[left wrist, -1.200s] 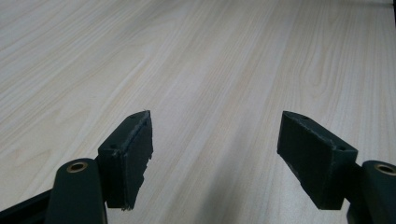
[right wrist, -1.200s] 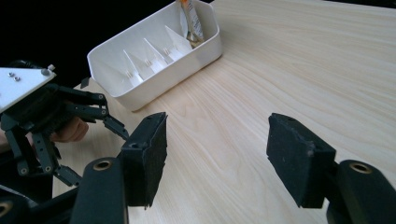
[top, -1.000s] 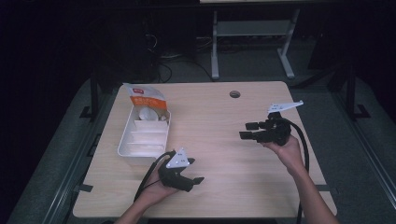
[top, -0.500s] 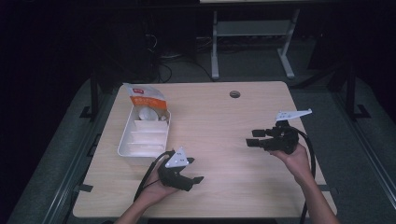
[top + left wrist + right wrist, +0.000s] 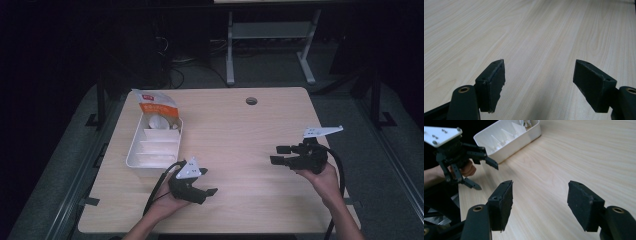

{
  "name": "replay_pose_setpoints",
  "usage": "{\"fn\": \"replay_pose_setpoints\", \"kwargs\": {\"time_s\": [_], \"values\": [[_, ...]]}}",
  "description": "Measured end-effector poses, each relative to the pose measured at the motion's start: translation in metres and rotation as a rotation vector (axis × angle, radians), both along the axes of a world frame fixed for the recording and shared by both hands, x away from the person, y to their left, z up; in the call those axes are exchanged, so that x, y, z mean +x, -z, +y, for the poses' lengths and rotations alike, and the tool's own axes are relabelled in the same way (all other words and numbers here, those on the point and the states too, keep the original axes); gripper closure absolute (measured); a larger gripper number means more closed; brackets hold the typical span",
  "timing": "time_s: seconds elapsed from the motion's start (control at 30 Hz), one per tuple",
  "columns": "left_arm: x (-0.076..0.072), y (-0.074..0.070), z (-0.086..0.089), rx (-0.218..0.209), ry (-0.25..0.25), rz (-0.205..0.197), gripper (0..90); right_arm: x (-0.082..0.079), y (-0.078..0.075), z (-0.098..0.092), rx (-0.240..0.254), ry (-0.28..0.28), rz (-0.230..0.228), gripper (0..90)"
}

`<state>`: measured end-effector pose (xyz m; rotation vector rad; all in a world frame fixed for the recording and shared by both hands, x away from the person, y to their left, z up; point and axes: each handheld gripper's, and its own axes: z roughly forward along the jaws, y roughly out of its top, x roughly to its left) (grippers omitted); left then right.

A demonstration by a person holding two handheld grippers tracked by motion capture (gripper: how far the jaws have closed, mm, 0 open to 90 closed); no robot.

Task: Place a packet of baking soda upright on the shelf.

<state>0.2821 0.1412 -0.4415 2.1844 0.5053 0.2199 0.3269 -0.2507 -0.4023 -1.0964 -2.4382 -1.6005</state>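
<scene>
right gripper (image 5: 280, 155) drifting nearer and lower since a second ago, jaws spread, empty | left gripper (image 5: 207, 184) parked near-left, jaws spread, empty | white tray (image 5: 131, 159) far-left, untouched | nothing grasped yet

Light wood-grain table (image 5: 240, 130) with a round cable hole (image 5: 251, 101) near its far edge. White compartment tray (image 5: 131, 159) sits at the left side, an orange-and-white bag (image 5: 156, 102) touching the tray's far end.
</scene>
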Motion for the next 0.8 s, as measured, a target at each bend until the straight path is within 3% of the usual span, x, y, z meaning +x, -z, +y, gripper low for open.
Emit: {"fn": "replay_pose_setpoints", "kwargs": {"time_s": [0.4,0.8], "values": [[0.001,-0.001,0.001,-0.008,-0.006,0.006,25.3,-0.027,0.025,-0.017,0.016,0.022,0.052,34.6],[-0.002,-0.002,0.002,-0.011,-0.011,-0.002,25.0,-0.051,0.047,-0.021,0.015,0.037,0.067,33.8]]}}
